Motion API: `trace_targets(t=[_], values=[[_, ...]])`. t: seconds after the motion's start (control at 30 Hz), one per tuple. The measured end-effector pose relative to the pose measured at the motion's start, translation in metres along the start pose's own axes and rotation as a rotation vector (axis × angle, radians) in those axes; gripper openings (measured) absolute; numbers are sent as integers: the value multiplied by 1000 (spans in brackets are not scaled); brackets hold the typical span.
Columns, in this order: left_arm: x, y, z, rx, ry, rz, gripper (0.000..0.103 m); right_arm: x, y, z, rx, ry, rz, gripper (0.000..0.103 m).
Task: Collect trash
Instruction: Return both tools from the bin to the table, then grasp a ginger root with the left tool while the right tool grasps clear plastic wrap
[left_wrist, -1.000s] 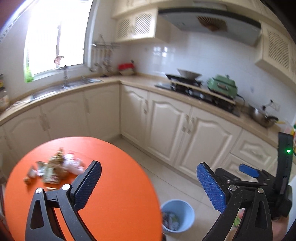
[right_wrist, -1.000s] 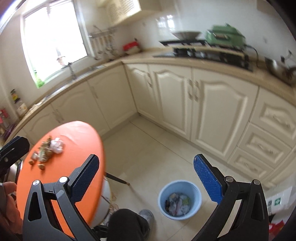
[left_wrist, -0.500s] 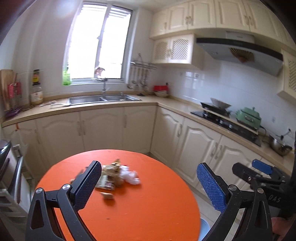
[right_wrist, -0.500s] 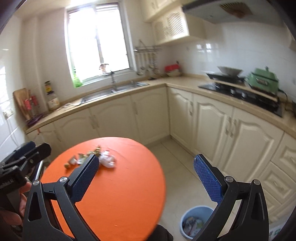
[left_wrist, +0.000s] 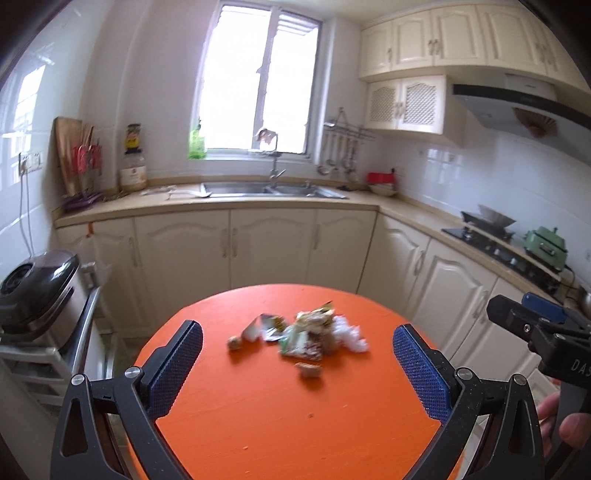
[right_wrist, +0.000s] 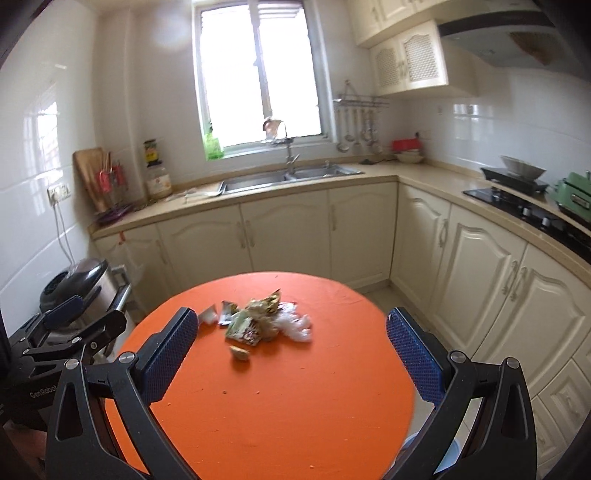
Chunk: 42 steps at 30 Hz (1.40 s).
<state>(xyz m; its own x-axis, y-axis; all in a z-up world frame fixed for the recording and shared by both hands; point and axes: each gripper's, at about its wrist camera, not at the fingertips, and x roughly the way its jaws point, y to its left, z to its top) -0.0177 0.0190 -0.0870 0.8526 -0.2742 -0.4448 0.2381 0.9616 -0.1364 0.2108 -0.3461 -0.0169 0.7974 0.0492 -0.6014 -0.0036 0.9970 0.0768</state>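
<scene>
A small heap of trash (left_wrist: 308, 334) lies on the round orange table (left_wrist: 295, 417): food wrappers, a crumpled white plastic bag (left_wrist: 349, 332), and small brown scraps (left_wrist: 309, 370). It also shows in the right wrist view (right_wrist: 258, 321). My left gripper (left_wrist: 297, 373) is open and empty, above the table on the near side of the heap. My right gripper (right_wrist: 293, 358) is open and empty too, at about the same distance. The right gripper's body shows at the right edge of the left wrist view (left_wrist: 546, 332).
Cream kitchen cabinets (left_wrist: 266, 247) and a counter with a sink (left_wrist: 273, 190) run behind the table. A stove (right_wrist: 532, 206) stands at the right. A metal bin with a black lid (left_wrist: 37, 288) stands left of the table. A blue bin's rim (right_wrist: 448, 452) peeks out below the table.
Both grippers have swung from facing the floor and blue bin at the right to facing the table; the trash heap is now centred between the open jaws.
</scene>
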Motion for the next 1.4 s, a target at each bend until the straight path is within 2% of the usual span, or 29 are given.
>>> trace_targets(t=[0.17,0.33,0.6,0.83,0.9,0.93,1.0,1.03,1.07,1.13,1.17,1.3,1.4], values=[[27,-3,-5,-8,57,27,102,28,2,-10,-10,55,14,103],[80,-14,3,-10,130,35,102,72,-5,-21,-23,139,12,103],[199,-56,27,14,267,-7,102,140,-34,-42,30,251,-9,103],[308,-85,41,44,384,-2,98,185,-58,-49,55,314,-10,103],[335,-84,45,48,412,0,82,196,-60,-52,55,331,-5,103],[349,-85,47,45,433,-3,77,203,-61,-53,55,340,2,103],[380,-77,51,36,468,-5,58,211,-61,-54,55,352,12,103],[390,-76,52,33,481,-9,58,217,-60,-56,52,360,18,103],[396,-76,56,39,462,-11,56,220,-59,-56,50,363,21,103],[407,-71,61,37,464,-24,46,227,-54,-56,40,371,36,103],[412,-71,62,33,465,-36,36,231,-52,-56,34,376,43,103],[433,-64,68,21,462,-64,35,242,-40,-56,17,389,80,103],[441,-55,74,5,451,-55,35,249,-32,-56,6,393,89,103]])
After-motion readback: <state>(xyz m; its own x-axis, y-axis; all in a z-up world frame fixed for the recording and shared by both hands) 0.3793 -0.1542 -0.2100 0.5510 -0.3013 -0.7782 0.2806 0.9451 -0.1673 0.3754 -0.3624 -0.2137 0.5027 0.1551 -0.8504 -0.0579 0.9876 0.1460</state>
